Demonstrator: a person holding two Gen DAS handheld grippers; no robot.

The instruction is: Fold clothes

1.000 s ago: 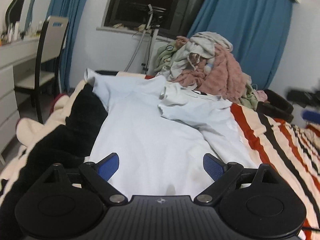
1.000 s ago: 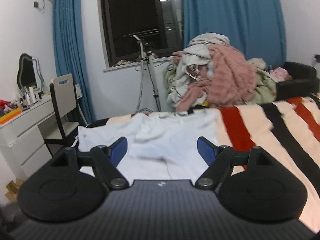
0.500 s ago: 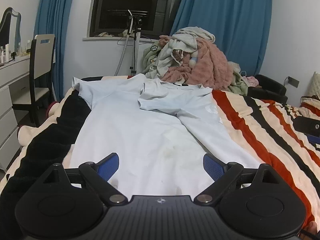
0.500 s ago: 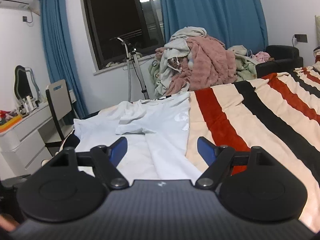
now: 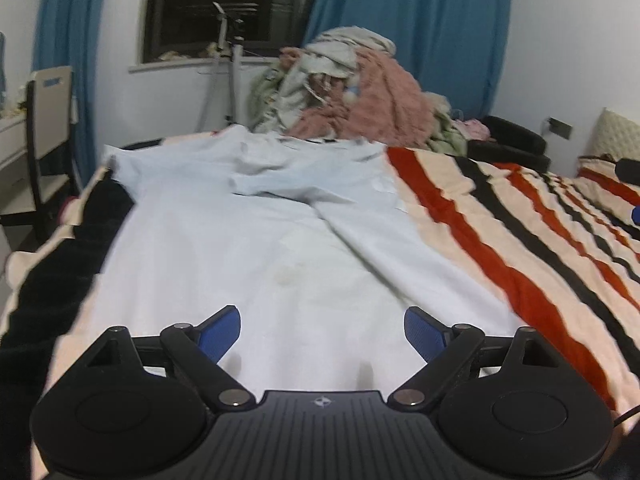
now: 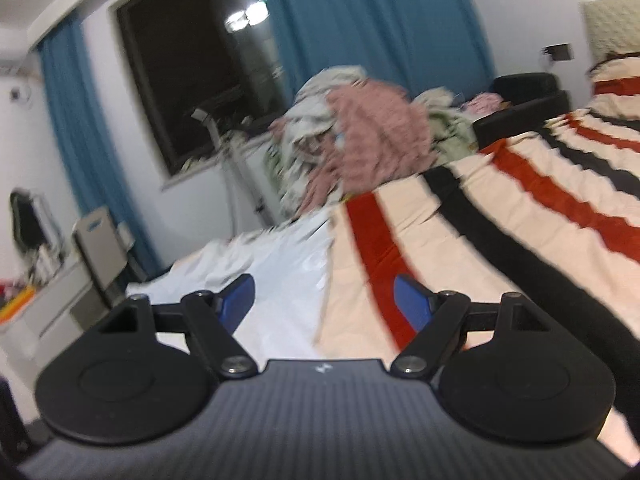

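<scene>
One pale shirt is seen, laid on one striped blanket. One clothes heap is counted, one chair, one window and two curtains. Two grippers are counted, left gripper and right gripper.

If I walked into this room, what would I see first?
Probably the big pale shirt spread flat on the bed, right ahead of the open left gripper, with one sleeve folded across its chest. Beside it, the blanket with bold red, black and cream stripes covers the rest of the bed. Behind the shirt, at the far end of the bed by the blue curtains, sits a tall messy pile of clothes with something fuzzy and pink on top.
</scene>
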